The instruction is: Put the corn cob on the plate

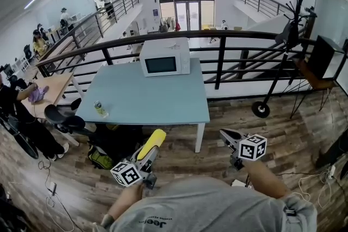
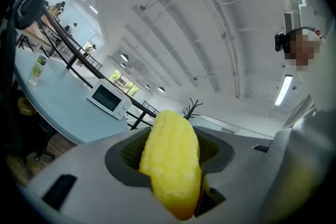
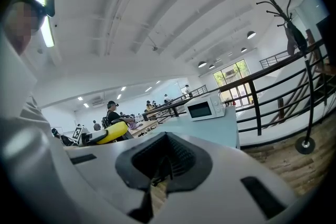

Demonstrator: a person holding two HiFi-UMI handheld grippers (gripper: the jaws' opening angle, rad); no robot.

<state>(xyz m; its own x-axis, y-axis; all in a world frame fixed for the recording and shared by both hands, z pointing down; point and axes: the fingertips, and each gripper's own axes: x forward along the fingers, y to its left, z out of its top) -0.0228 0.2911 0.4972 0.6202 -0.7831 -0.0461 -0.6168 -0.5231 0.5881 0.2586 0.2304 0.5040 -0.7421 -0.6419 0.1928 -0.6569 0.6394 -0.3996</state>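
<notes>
The yellow corn cob [image 1: 154, 141] pokes forward out of my left gripper [image 1: 148, 156], low in the head view and just short of the table's near edge. In the left gripper view the corn cob [image 2: 168, 176] fills the gap, and the left gripper [image 2: 173, 149] is shut on it. The right gripper [image 1: 225, 135] hovers to the right at about the same height. Its jaws meet with nothing between them in the right gripper view [image 3: 165, 162], where the corn cob [image 3: 113, 132] shows at the left. No plate shows in any view.
A light blue table [image 1: 152, 100] stands ahead with a white microwave [image 1: 165, 57] at its far edge and a small bottle [image 1: 99, 108] near its left corner. Behind it runs a black railing [image 1: 217, 35]. A black chair [image 1: 62, 117] and bags [image 1: 109, 149] sit at the table's left.
</notes>
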